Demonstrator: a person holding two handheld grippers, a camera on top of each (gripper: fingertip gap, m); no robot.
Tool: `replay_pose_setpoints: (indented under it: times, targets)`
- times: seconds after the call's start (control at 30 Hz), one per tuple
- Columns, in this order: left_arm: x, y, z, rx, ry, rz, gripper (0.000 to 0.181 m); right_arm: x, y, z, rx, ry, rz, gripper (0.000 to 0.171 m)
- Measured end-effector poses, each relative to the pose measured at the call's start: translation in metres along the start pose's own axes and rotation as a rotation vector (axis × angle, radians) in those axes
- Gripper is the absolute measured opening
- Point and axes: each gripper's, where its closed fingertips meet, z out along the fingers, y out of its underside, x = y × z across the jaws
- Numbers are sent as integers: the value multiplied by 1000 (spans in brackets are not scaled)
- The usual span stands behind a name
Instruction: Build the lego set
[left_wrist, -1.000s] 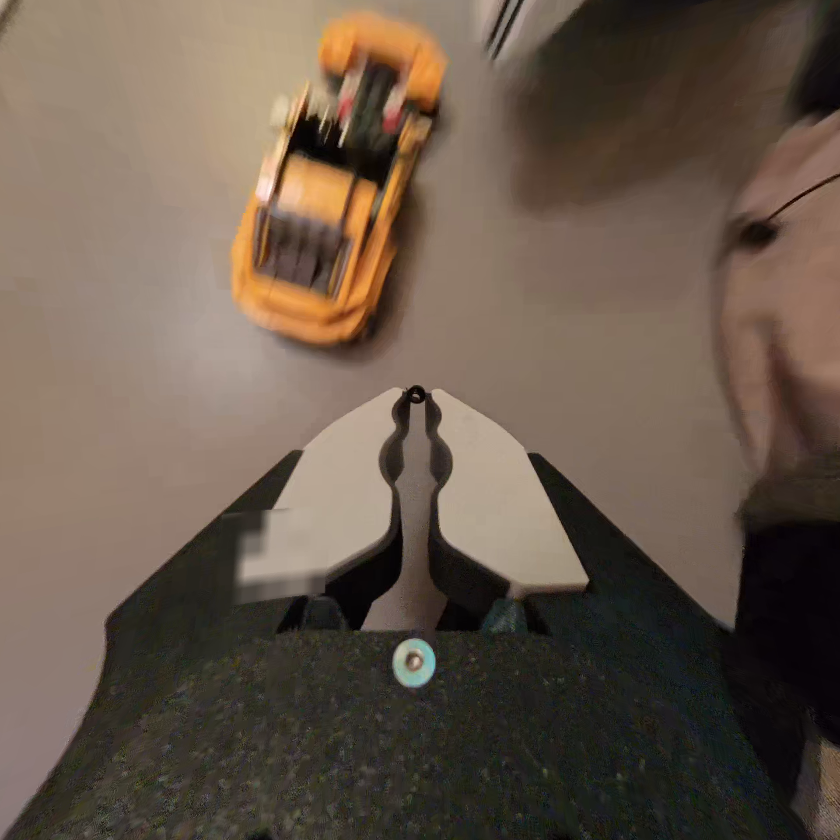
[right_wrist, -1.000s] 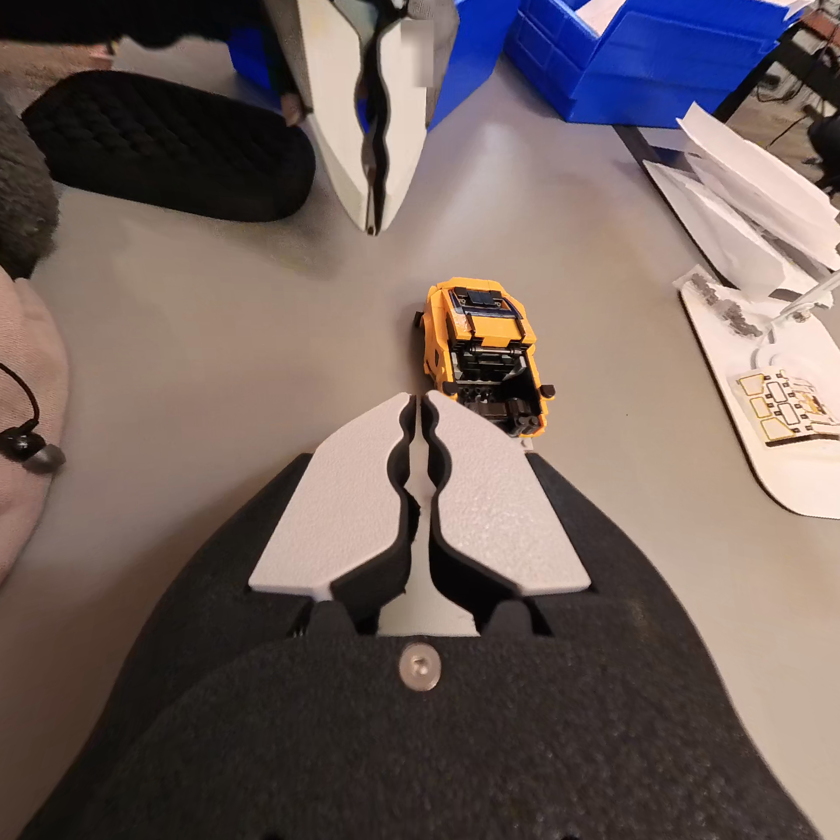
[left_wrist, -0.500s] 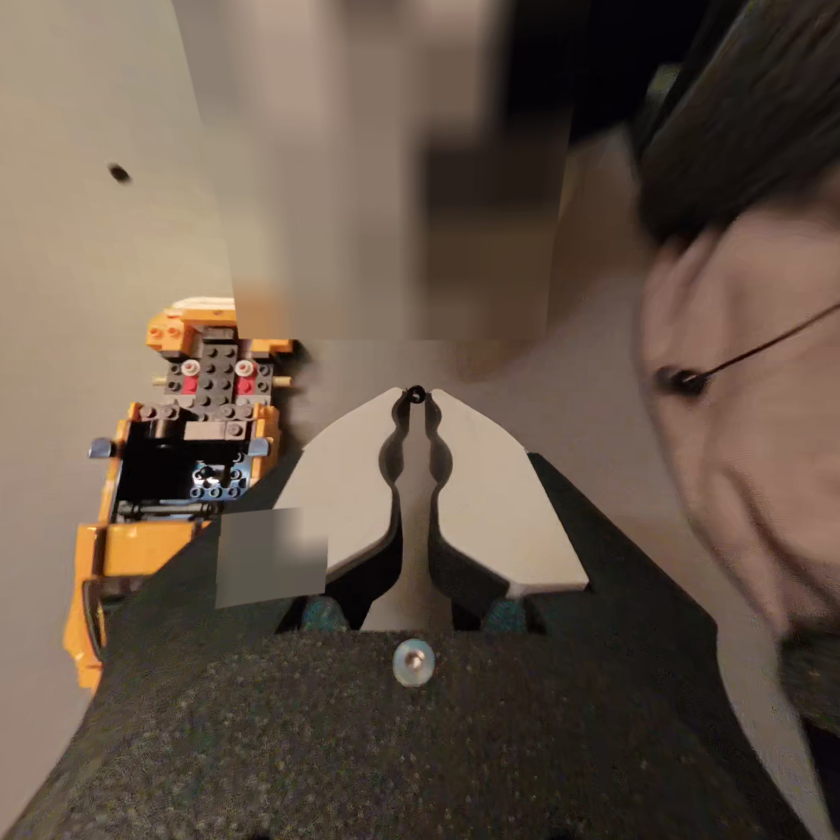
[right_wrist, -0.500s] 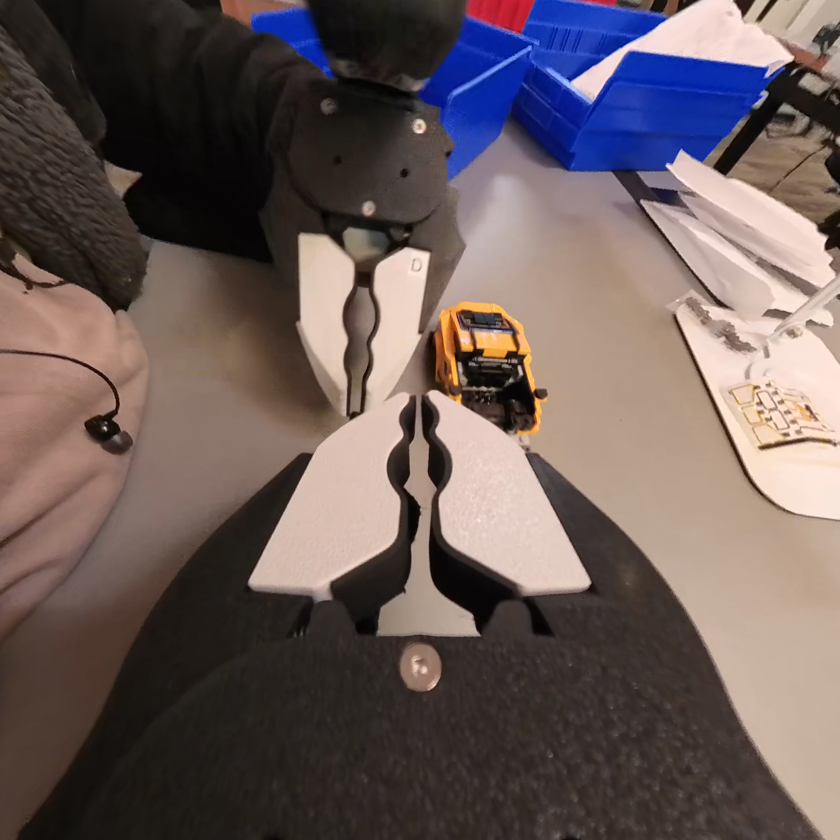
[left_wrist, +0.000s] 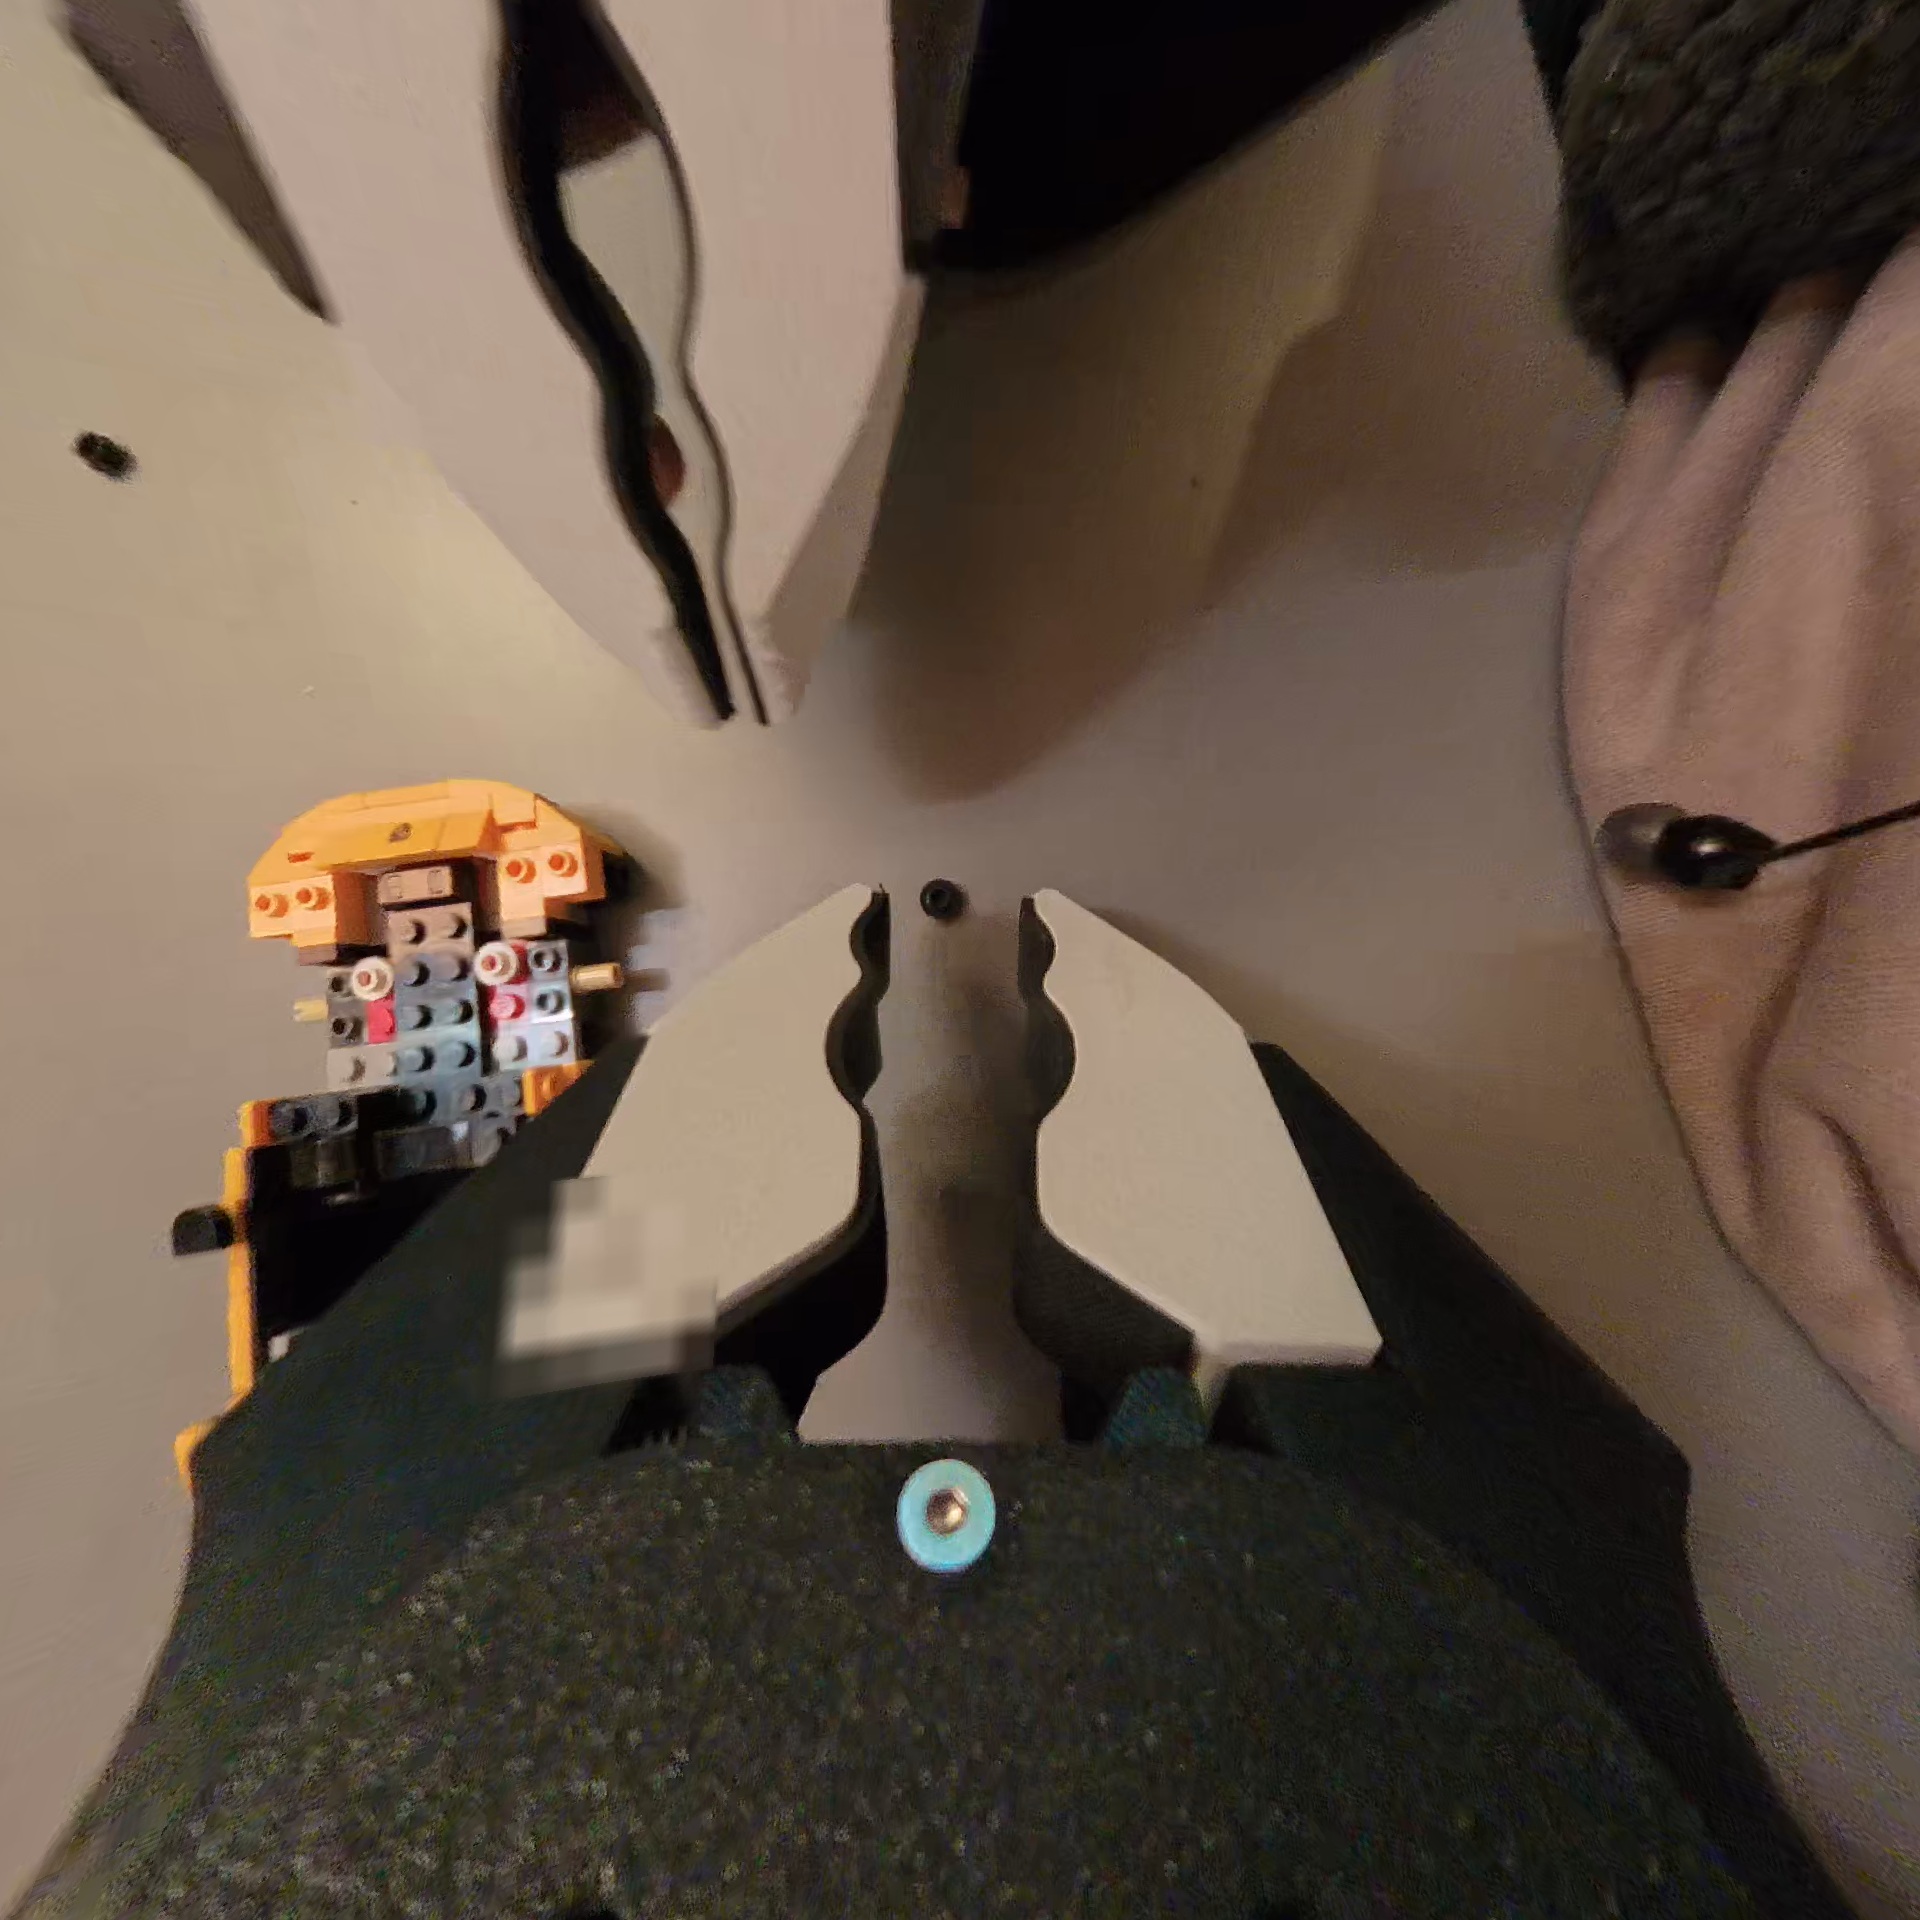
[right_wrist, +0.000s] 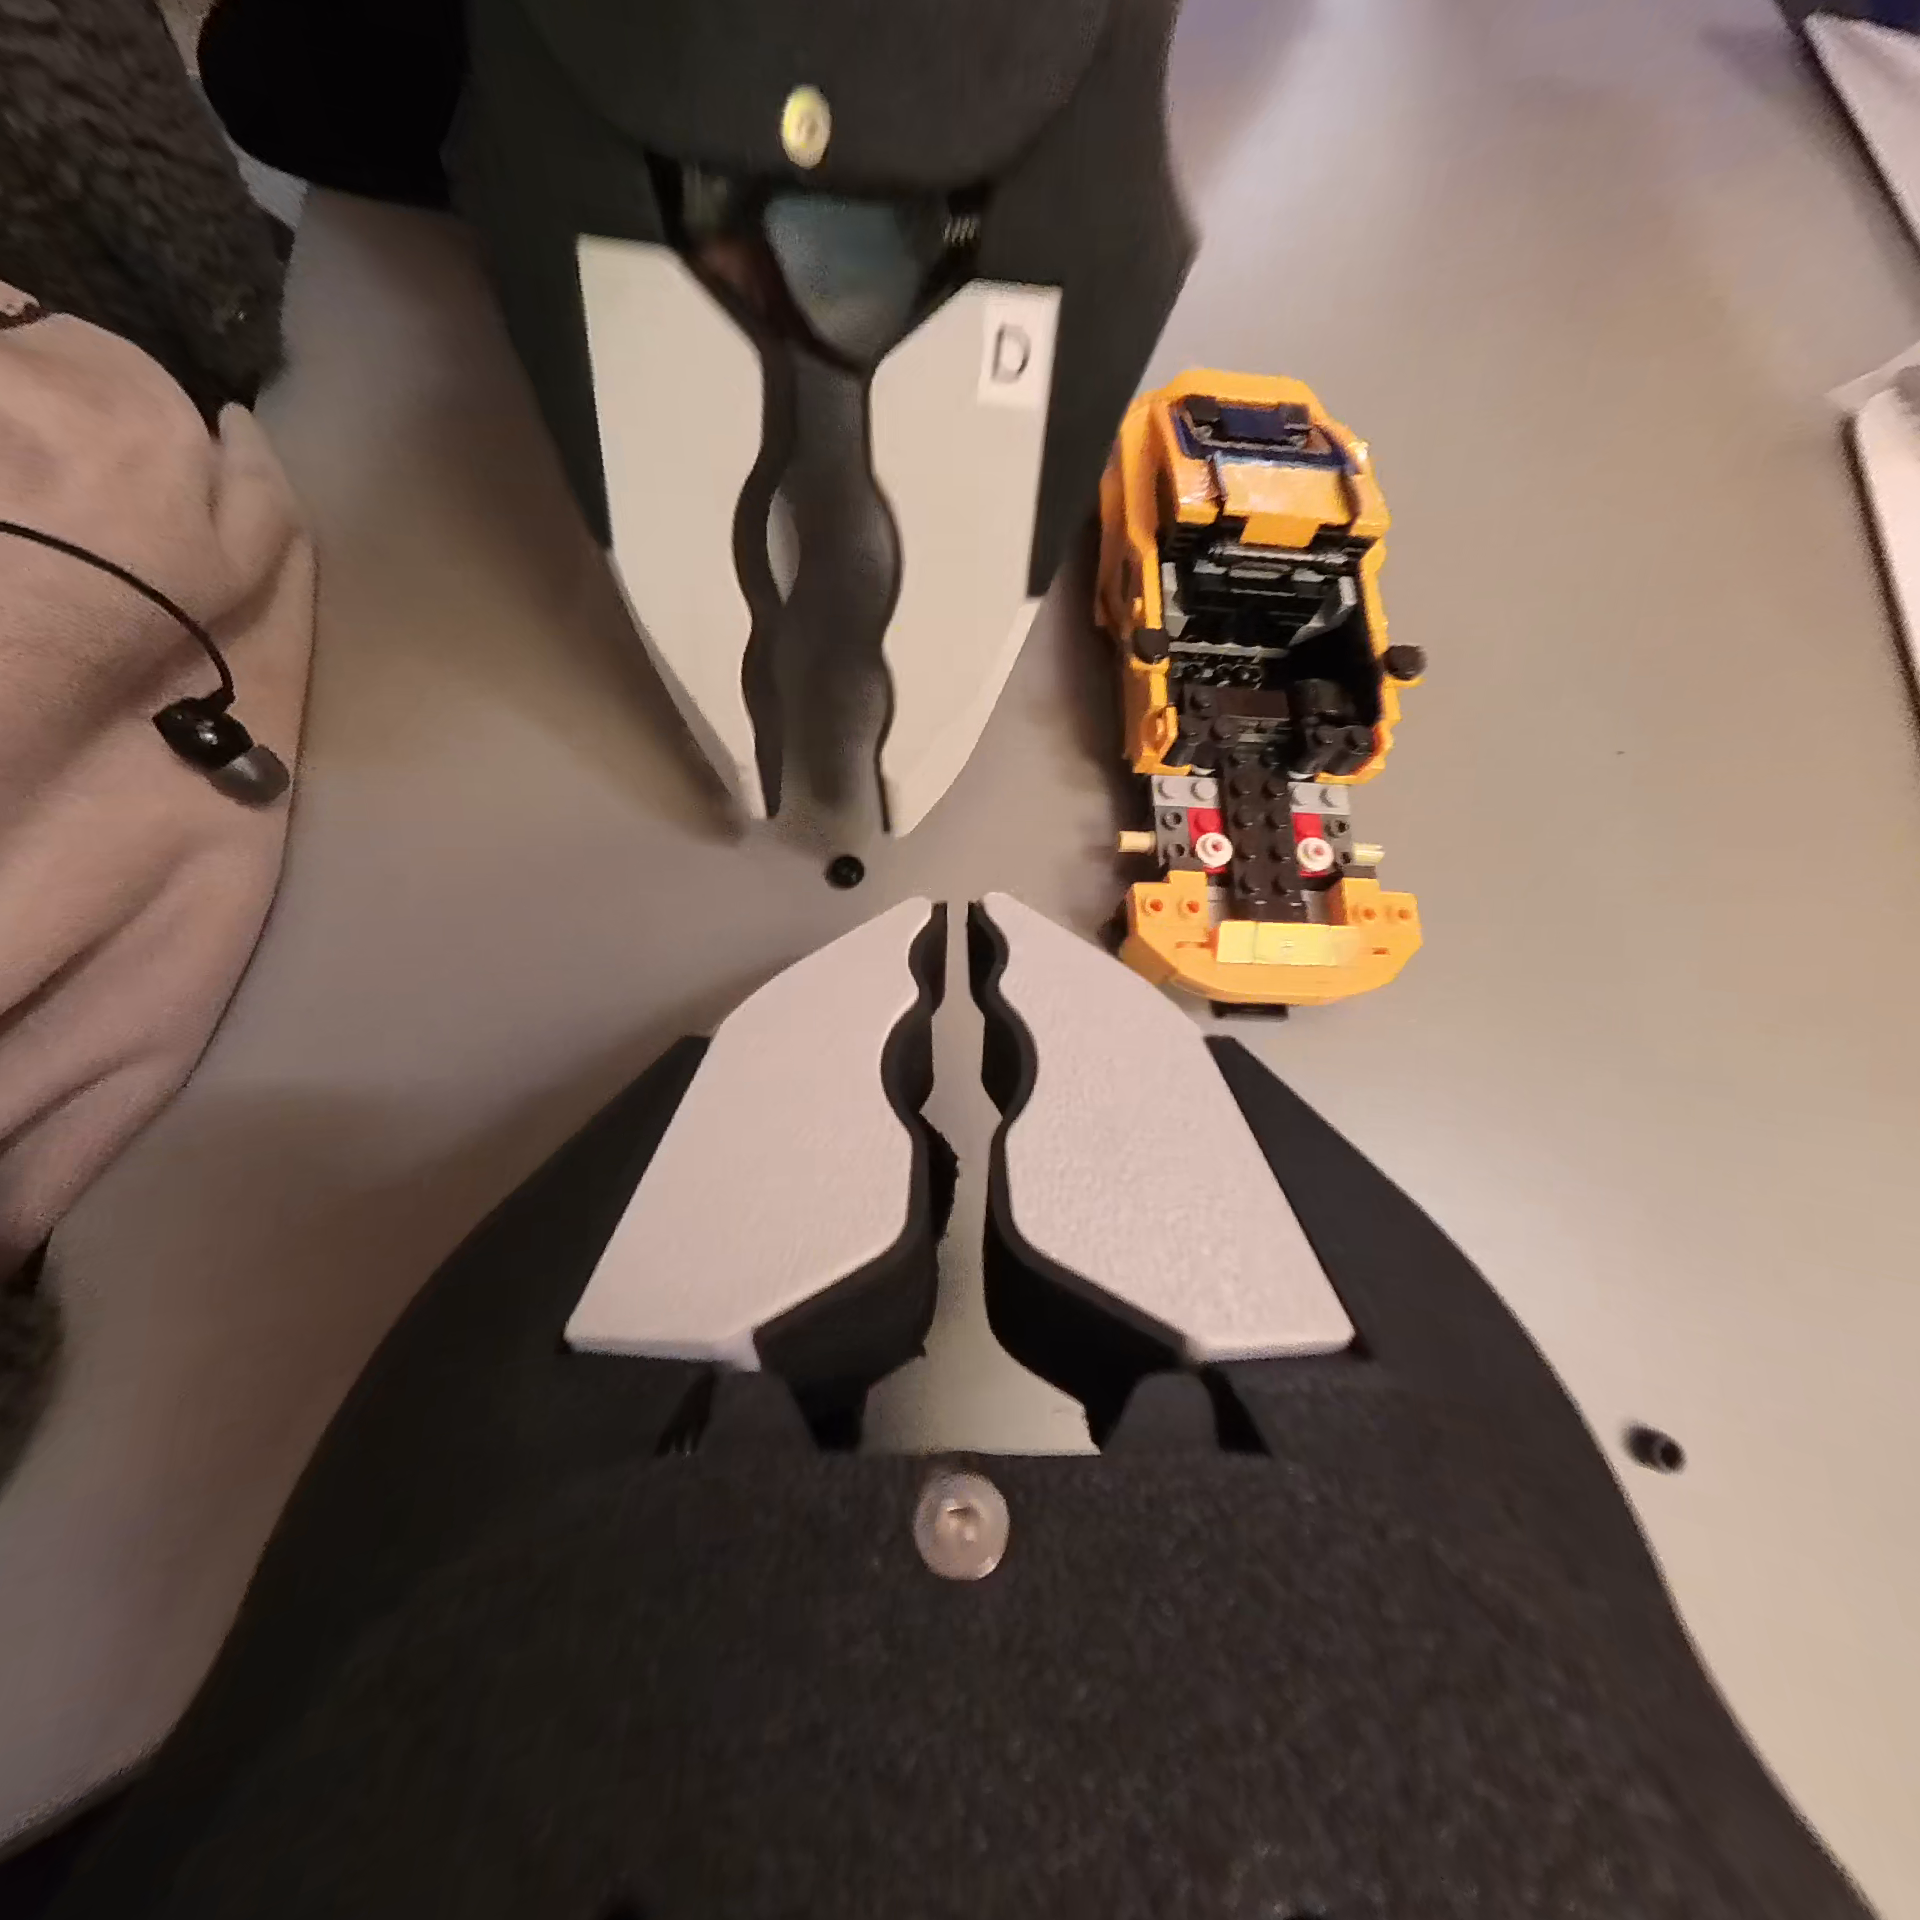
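Note:
The orange lego car (right_wrist: 1257, 727), with its roof off and its dark studded inside showing, stands on the grey table (right_wrist: 1610, 1091). It also shows in the left wrist view (left_wrist: 416, 987), just left of my left gripper. My left gripper (left_wrist: 953, 896) is open, with a small black round piece (left_wrist: 938, 898) lying on the table between its tips. My right gripper (right_wrist: 958, 906) is shut and empty, tip to tip with the left gripper (right_wrist: 828, 821). The black piece (right_wrist: 845, 869) lies between the two grippers. The right gripper (left_wrist: 743, 717) hangs above in the left wrist view.
A second small black piece (right_wrist: 1652, 1446) lies on the table right of my right gripper, also in the left wrist view (left_wrist: 104, 454). A pink garment with a black earbud (right_wrist: 218, 753) lies at the left. White paper (right_wrist: 1896, 499) lies at the right edge. My right fingertips sit around 5 cm from my left ones.
My left gripper came down beside the car, opened and let go of the small black piece, which now lies on the table. My right gripper moved forward to meet it, still shut.

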Motion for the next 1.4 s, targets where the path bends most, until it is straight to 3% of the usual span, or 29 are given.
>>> replay_pose_setpoints:
  times: [0.5, 1.23, 1.4]
  targets:
    - [-79, 60, -100, 195, -417, -270, 31, -25, 15, 40, -166, -95, 0, 10]
    - [-80, 69, -100, 193, -414, -287, 34, -26, 12, 45, -206, -123, 15, 6]
    - [-81, 69, -102, 204, -418, -291, 33, -17, 2, 38, -131, -108, 49, 6]
